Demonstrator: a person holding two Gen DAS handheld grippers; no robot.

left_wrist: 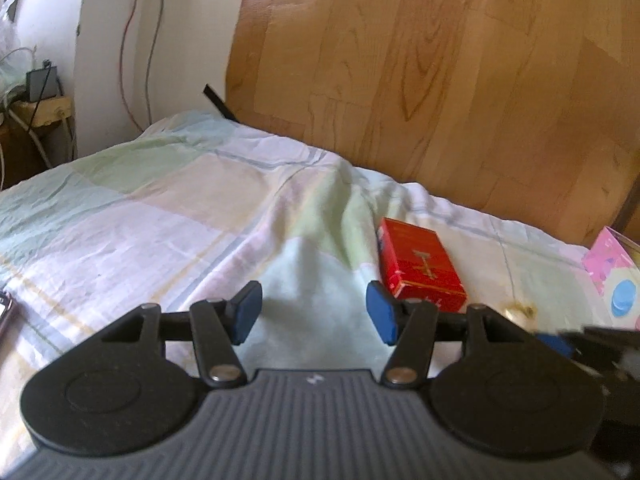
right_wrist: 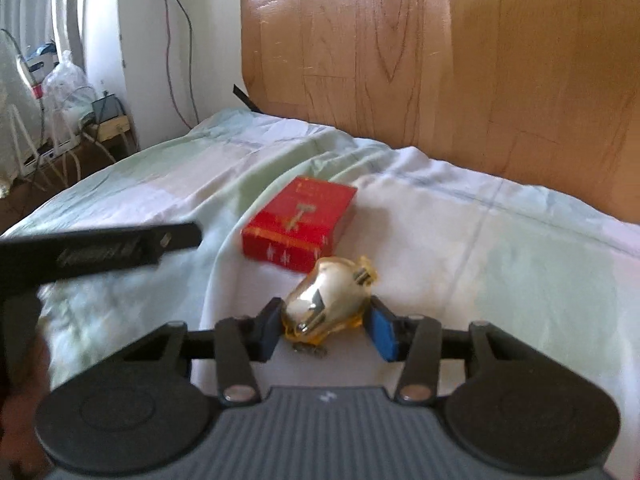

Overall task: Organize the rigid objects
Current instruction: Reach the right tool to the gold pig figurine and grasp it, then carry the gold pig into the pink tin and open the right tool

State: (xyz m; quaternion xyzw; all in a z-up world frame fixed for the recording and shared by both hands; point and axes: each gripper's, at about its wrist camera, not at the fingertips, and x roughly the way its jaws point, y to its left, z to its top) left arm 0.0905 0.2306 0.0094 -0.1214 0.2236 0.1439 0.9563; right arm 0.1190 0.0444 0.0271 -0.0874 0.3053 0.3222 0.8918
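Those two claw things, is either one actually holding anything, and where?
The right gripper has the shiny gold bottle between its pads, at the wide body, not the cap end. The left gripper is open and holds nothing.

The left gripper (left_wrist: 312,310) points slightly downward with its jaws apart and empty, while the right gripper (right_wrist: 326,326) angles down, pads against a gold bottle (right_wrist: 328,294).

I see a bed (right_wrist: 480,240) under a rumpled pastel checked sheet (left_wrist: 160,208). On it lie a red box (right_wrist: 300,226) and, just nearer, a shiny gold bottle (right_wrist: 324,300); a pink box (left_wrist: 612,264) sits far right.
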